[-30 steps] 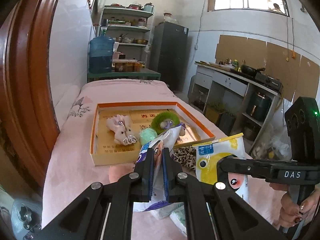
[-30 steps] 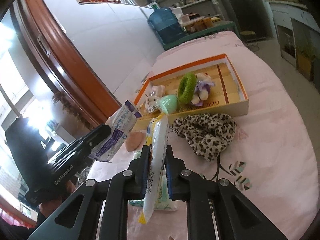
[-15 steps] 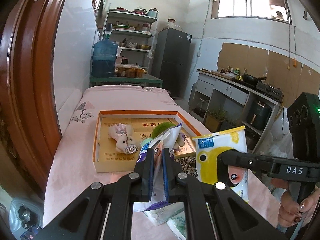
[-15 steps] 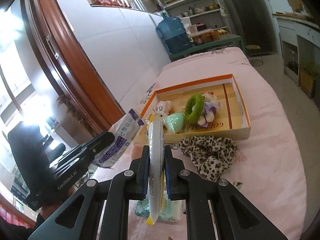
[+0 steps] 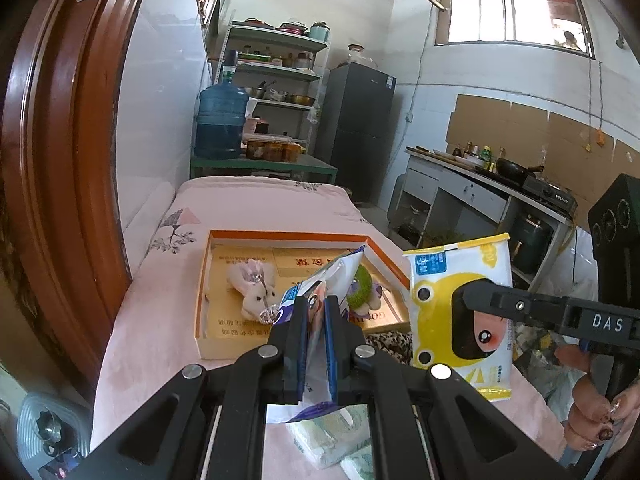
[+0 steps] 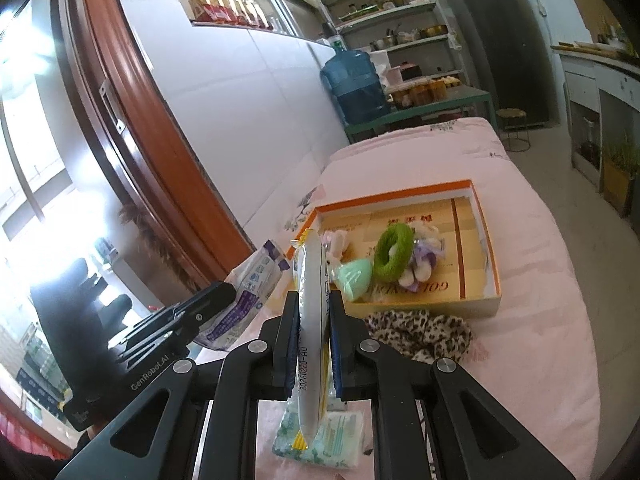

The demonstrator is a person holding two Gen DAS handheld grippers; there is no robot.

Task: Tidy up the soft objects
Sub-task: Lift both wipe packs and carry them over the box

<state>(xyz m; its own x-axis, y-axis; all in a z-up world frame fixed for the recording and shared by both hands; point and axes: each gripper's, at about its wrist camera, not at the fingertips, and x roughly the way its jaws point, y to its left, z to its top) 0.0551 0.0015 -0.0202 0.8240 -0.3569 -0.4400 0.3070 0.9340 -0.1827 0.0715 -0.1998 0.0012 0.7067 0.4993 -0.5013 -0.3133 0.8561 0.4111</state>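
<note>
Overhead, kitchen shelves (image 5: 276, 68) beyond pink tablecloth (image 5: 156, 320).

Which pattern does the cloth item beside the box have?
Leopard print, brown and black spots; the scrunchie shows best in the right wrist view.

Glossy plastic tissue packs (image 5: 464, 316), matt pink cloth cover (image 6: 540, 248), probably cardboard box (image 6: 494, 256), fuzzy leopard fabric (image 6: 420, 330).

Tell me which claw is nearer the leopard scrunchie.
Right, I'd judge. The right claw, shut on the yellow pack, hangs just left of the leopard scrunchie; the left claw, shut on the purple pack, sits farther to its left.
</note>
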